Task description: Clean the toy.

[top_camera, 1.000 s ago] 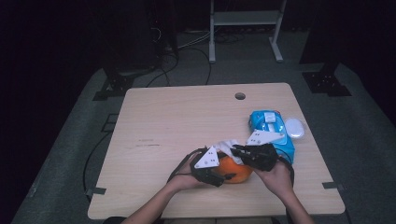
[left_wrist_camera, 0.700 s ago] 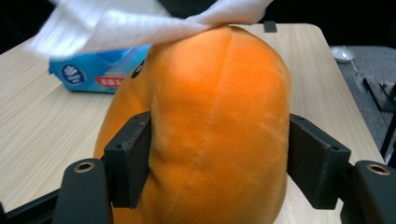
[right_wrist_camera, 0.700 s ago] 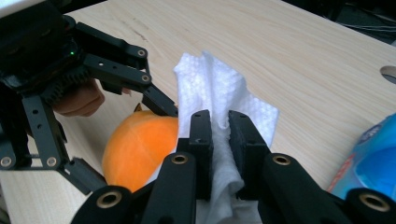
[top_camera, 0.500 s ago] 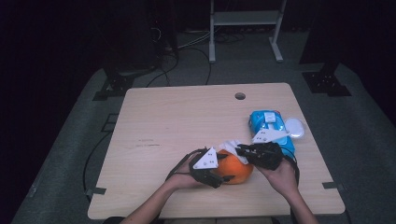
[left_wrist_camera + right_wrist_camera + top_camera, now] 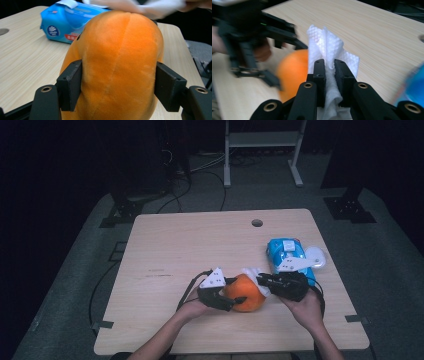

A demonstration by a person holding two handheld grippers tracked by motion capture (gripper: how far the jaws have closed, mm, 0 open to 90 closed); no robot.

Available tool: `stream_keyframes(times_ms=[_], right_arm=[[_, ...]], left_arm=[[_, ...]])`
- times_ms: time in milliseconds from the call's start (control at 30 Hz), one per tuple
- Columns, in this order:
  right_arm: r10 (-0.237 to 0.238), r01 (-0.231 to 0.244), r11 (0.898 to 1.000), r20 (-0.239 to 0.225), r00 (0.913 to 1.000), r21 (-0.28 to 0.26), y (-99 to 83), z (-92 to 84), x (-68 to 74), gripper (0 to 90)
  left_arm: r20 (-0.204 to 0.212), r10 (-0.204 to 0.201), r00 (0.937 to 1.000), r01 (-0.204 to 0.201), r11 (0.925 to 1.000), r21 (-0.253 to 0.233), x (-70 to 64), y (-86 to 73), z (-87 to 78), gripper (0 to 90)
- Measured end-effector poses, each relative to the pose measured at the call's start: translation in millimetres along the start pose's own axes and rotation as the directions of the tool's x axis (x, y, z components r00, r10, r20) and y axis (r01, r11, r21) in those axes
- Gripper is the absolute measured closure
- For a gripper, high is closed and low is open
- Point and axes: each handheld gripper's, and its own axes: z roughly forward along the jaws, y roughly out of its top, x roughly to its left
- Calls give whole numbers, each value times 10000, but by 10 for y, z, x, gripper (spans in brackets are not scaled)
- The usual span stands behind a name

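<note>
1. Blue wipes pack (image 5: 67, 21), left gripper view: a round white emblem with a blue flower-like mark on its end face; no lettering in it can be made out.
2. Same pack: a red-and-white label strip along the lower edge, its characters too small and blurred to read.
3. Same pack, high view (image 5: 287, 252): print not legible.

Left gripper (image 5: 117, 92) clamped on an orange plush toy (image 5: 120, 67) — both black jaws pressed into its sides, seam facing the camera. White tissue (image 5: 140, 6) lies across the toy's top, edge blurred, probably touching. Behind, a blue wipes pack (image 5: 65, 22) rests on the wooden table (image 5: 22, 62).
</note>
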Motion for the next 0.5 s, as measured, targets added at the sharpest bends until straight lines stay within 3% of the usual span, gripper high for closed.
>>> stream_keyframes(times_ms=[67, 167, 233, 400, 500], right_arm=[[-216, 215, 9998, -271, 9994, -52, 29, 20, 62, 792], [-504, 504, 9987, -172, 9986, 11, 50, 53, 127, 792], [-424, 424, 9991, -213, 9989, 2, 47, 52, 114, 792], [100, -100, 9999, 124, 9999, 6, -68, 12, -89, 792], [156, -157, 9999, 200, 9997, 60, -89, 3, -103, 792]], left_arm=[[-24, -222, 9997, 222, 9997, -42, 15, -7, -1, 305], [18, -255, 9997, 255, 9997, -55, 27, -15, -23, 305], [29, -266, 9996, 266, 9996, -58, 34, -15, -34, 308], [124, -492, 9987, 494, 9986, -168, 79, -27, -50, 309], [94, -479, 9988, 481, 9987, -145, 62, -17, -37, 309]])
